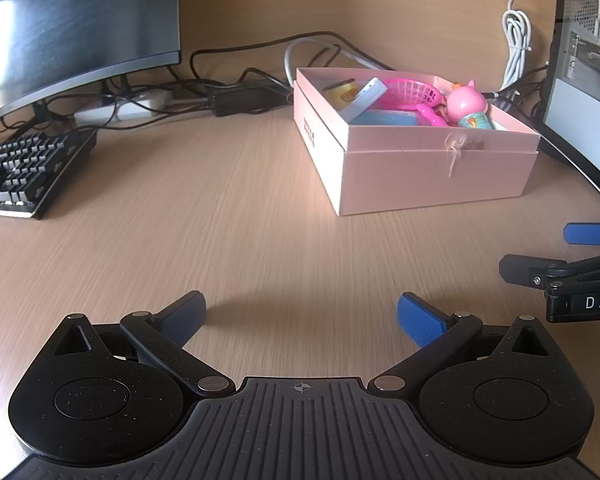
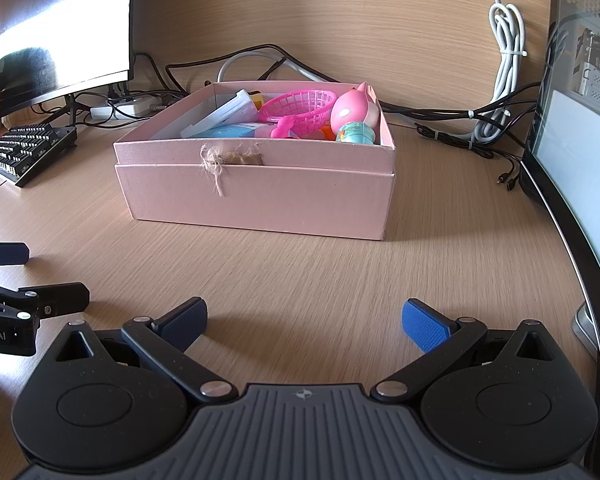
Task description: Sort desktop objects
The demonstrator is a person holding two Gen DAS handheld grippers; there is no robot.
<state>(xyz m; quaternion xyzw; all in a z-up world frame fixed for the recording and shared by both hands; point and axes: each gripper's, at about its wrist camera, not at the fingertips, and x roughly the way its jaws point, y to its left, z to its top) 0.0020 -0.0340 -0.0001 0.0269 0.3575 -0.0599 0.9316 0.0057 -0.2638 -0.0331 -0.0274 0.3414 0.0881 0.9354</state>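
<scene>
Both the left gripper (image 1: 301, 316) and right gripper (image 2: 305, 322) hung wide open and empty over the wood-grain desk (image 1: 220, 220), while the pink cardboard box (image 2: 260, 196) sat piled so high that the pink plastic basket (image 2: 300, 110) looked ready to spill if bumped.

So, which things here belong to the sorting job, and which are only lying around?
Job: pink box; inside it, pink basket, pink pig toy, white case.

Lying around: keyboard, monitor, white cable, computer case.
</scene>
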